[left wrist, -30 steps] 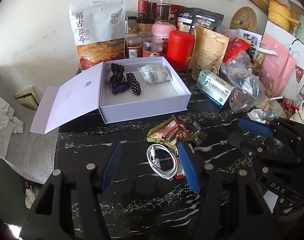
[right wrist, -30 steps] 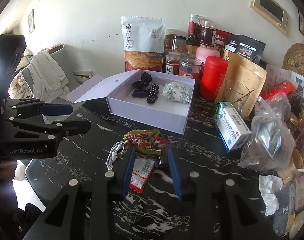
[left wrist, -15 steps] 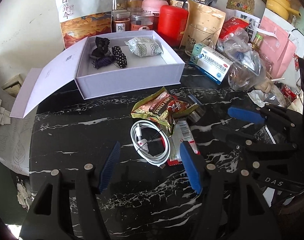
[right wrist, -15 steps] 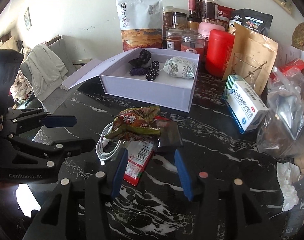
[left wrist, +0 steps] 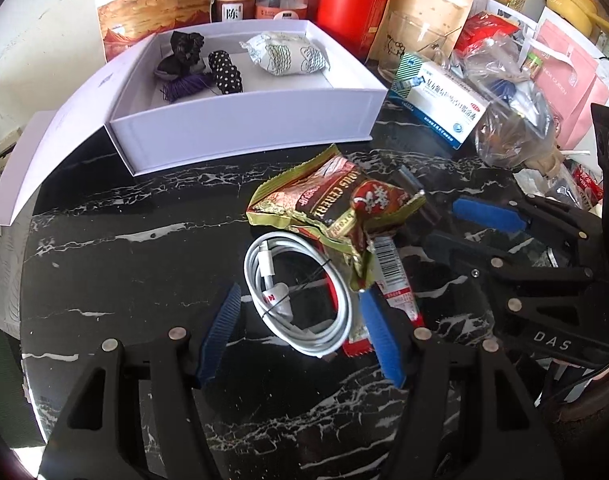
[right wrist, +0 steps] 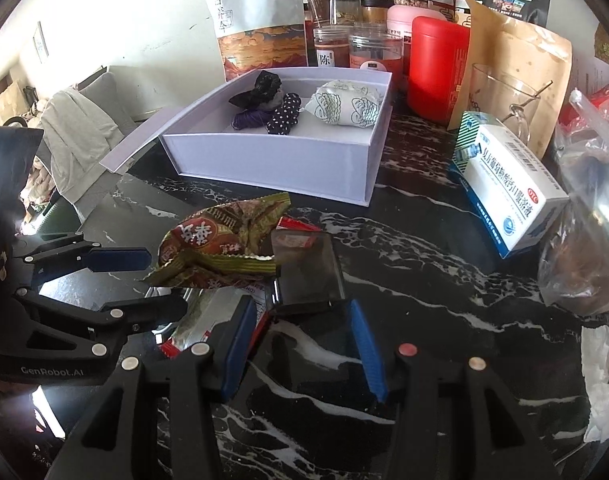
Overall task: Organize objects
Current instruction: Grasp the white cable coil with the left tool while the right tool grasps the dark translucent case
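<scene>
A coiled white cable [left wrist: 300, 292] lies on the black marble table [left wrist: 144, 280], between the fingers of my left gripper [left wrist: 300, 320], which is open; the pads stand clear of the coil. A crumpled green and red cereal sachet [left wrist: 336, 208] overlaps a red barcode sachet [left wrist: 392, 276]. My right gripper [right wrist: 300, 328] is open, low over the near edge of a dark flat packet [right wrist: 308, 272]. The left gripper [right wrist: 144, 284] shows at the left of the right wrist view. Behind stands an open white box [left wrist: 244, 132] holding dark cloth bits and a white-green packet [left wrist: 288, 54].
Jars, a red canister [right wrist: 436, 68] and tall pouches line the wall behind the box. A medicine carton [right wrist: 508, 188], a glass mug [right wrist: 500, 96] and a plastic bag [right wrist: 584, 248] crowd the right side. The box's lid [left wrist: 44, 148] juts out left. Crumpled tissue [right wrist: 600, 380] lies at the right edge.
Both grippers have come down toward the pile of sachets and cable, which now looks larger. The right gripper's jaws have widened. The box has slid up in both views.
</scene>
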A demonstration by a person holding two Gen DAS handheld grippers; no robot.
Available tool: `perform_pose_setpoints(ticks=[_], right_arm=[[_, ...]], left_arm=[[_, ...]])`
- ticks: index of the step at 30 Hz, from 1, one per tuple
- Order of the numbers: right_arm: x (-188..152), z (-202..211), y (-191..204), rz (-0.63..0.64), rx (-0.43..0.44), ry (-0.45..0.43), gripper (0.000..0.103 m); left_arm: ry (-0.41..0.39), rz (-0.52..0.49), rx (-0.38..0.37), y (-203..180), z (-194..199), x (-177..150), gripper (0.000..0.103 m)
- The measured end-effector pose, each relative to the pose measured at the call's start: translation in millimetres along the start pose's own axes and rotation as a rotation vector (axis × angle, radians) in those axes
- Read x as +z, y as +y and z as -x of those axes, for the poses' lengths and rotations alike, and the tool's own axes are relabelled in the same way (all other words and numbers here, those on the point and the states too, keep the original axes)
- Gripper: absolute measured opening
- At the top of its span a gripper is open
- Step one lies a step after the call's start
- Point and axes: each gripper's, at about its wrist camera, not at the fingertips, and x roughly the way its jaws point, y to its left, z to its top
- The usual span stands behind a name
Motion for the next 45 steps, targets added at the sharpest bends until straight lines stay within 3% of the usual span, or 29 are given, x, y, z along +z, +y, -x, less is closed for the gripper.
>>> perform_pose_setpoints(ticks=[7,12,20,45], right_arm=[[9.7,-18.1,-5.3,-0.02,0.028,0.017,0.053],[12.3,-26.6,-7.6,-0.027,0.041,0.02,0.053],[8.4,-21.0,-3.7,-0.013,0.036,0.009,0.049],[-61.9,30.7,21.0,0.0,-0.038,0.025,0.049]], left_arm=[[0.038,-0.006,-0.018,4.6,-20.0,5.0,0.063],[0.014,-0.032,-0.017,2.8,-23.0,8.1,0.066],[0.003,-0.059,-0.032,2.4,-20.0,4.8,0.06],[0.032,-0.103,0.023,-2.5,22.8,-61.6,0.06]])
